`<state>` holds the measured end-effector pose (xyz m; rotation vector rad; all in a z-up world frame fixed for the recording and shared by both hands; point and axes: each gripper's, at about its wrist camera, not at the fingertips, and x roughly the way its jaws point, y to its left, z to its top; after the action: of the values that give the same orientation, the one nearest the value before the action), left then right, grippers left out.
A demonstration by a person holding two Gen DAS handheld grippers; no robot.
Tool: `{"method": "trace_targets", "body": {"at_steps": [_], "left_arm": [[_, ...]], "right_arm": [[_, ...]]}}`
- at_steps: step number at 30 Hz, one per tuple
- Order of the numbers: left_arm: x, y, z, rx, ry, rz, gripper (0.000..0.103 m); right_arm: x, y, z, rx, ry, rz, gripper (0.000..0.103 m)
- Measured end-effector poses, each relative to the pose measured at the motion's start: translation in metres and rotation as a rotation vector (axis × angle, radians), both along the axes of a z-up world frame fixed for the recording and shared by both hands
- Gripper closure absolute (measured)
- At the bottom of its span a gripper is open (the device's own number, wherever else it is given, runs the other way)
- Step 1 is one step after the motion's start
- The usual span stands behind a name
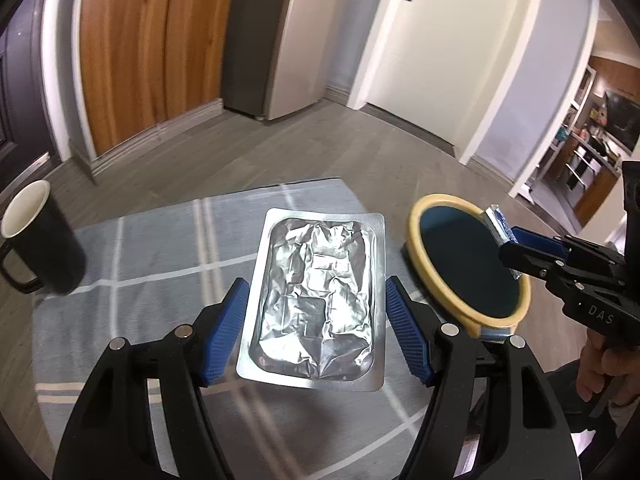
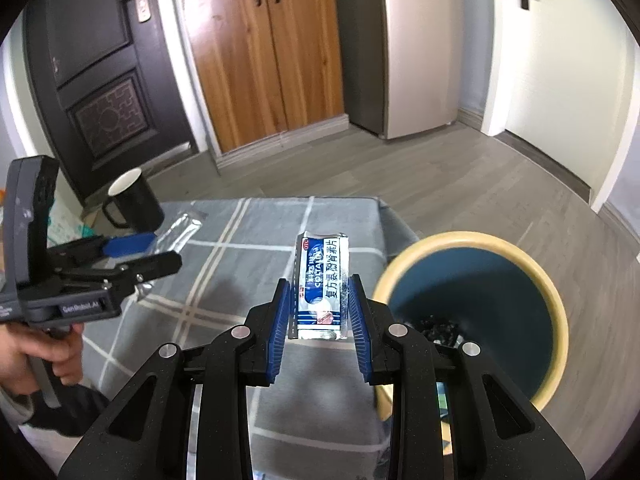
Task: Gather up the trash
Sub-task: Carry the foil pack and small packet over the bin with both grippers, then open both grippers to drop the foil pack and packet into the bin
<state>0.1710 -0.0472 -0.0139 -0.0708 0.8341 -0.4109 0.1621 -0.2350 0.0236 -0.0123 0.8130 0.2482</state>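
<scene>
A silver foil blister pack (image 1: 316, 296) is held flat between the blue pads of my left gripper (image 1: 316, 284), lifted above the checked cloth. From the right wrist view the same pack (image 2: 180, 228) sticks out of the left gripper (image 2: 164, 250). My right gripper (image 2: 320, 282) is shut on a small blue and white medicine packet (image 2: 322, 284) with printed lettering. In the left wrist view the right gripper (image 1: 508, 244) holds that packet (image 1: 498, 224) over the rim of the round bin (image 1: 416, 216). The bin (image 2: 556, 292) has a yellow rim and a dark blue inside, with some dark scraps at its bottom.
A table with a grey checked cloth (image 1: 140, 264) lies under both grippers. A black mug (image 1: 36, 240) with a white inside stands at its far left corner (image 2: 136, 200). A person's hand (image 2: 36, 356) grips the left handle. Wooden cupboard doors, a fridge and doors stand beyond the grey floor.
</scene>
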Motion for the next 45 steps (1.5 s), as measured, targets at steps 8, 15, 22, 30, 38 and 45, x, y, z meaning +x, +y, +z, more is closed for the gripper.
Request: {"method": "trace_targets", "body": {"at_steps": [8,15,22,30,38,45], "left_arm": [[0.007,-0.039,-0.001,-0.011,-0.001,-0.057,0.035],[0.015,-0.069,-0.007,-0.026,0.012,-0.092,0.035],[0.021,-0.101,-0.012,-0.049,0.023,-0.137,0.035],[0.031,-0.141,-0.023,-0.09,0.055,-0.17,0.035],[0.04,-0.184,-0.04,-0.1,0.085,-0.229,0.034],[0.046,-0.19,-0.048,-0.122,0.117,-0.22,0.029]], "right_arm": [[-0.005,-0.031,-0.005,0.011,-0.001,-0.069,0.072],[-0.009,-0.065,-0.014,0.024,0.012,-0.14,0.072],[-0.013,-0.101,-0.023,0.061,0.03,-0.218,0.072],[-0.012,-0.126,-0.042,0.073,0.076,-0.29,0.072],[-0.011,-0.147,-0.067,0.07,0.14,-0.355,0.072],[-0.007,-0.153,-0.077,0.076,0.171,-0.378,0.072]]}}
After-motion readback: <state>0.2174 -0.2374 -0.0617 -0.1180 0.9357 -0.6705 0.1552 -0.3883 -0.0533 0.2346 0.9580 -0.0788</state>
